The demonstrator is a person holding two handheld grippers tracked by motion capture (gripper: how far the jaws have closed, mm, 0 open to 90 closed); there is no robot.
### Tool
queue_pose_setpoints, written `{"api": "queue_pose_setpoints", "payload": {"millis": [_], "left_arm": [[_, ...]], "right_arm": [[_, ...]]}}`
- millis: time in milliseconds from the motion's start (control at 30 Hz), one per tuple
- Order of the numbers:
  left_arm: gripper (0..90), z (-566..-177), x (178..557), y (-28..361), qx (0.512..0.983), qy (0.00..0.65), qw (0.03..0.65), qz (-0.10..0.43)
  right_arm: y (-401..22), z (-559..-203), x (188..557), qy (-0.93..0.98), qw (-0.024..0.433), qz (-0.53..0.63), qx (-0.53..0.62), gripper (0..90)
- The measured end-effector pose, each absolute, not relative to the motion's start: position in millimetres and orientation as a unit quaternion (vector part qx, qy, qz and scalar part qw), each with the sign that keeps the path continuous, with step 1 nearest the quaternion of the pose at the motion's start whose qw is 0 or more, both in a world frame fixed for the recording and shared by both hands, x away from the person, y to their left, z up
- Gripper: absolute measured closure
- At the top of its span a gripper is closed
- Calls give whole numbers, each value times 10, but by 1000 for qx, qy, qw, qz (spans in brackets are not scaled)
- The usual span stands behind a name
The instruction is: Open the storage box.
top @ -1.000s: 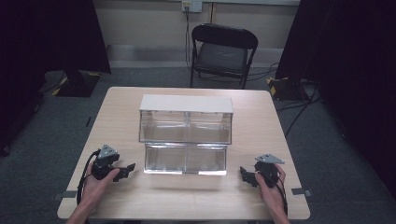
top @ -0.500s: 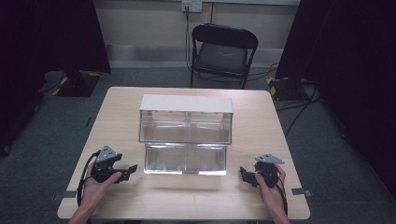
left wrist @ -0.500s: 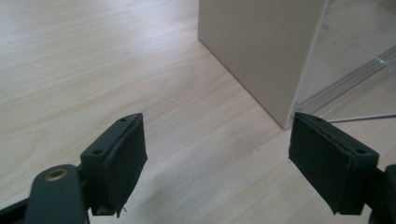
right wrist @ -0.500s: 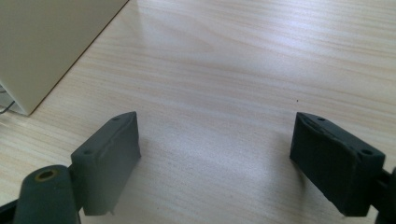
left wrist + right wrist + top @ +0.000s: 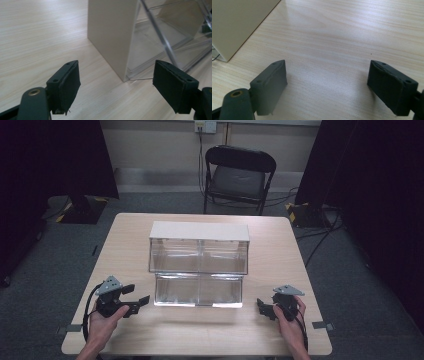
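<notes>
Camera layout — one overhead, two gripper-mounted.
High view looks forward and down; both gripper views sit low, close to the surface [image 5: 280, 245] — all share the clear bin [image 5: 198, 265].

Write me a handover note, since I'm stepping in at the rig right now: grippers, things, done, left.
Left gripper: open, holding nothing, near the front left of the clear drawer unit.
Right gripper: open, holding nothing, near its front right.
Drawer unit: mid-table, lower drawer sticking out toward the person.
Done: nothing gripped yet.
Left: probably handling the drawer; neither gripper touches it.

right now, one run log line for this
left gripper: open, beside clear drawer box | right gripper: open, empty | table: box centred
</notes>
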State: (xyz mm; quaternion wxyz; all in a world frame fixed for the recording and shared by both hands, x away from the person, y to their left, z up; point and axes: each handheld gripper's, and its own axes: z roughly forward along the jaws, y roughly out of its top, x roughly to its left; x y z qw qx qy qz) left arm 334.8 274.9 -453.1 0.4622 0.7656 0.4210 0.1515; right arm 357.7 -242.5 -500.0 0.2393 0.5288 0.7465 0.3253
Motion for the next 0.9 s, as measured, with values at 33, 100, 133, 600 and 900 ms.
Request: {"api": "queue_pose_setpoints", "payload": {"millis": [33,100,133,600,900], "left_arm": [[215,-4529,3341,2734,765,417,468,149],[215,-4516,3332,2723,763,413,474,147],[212,-4507,3326,2721,762,412,480,142],[165,-4483,3287,2605,767,396,489,126],[160,-4494,3300,2451,785,372,480,125]], "right_arm": [[-2425,-5000,3577,746,239,325,529,152],[-2425,-5000,3577,747,239,325,529,152],[-2425,-5000,3577,747,239,325,529,152],[-2425,-5000,3578,747,239,326,529,150],[-2424,-5001,3581,748,238,326,527,142]]}}
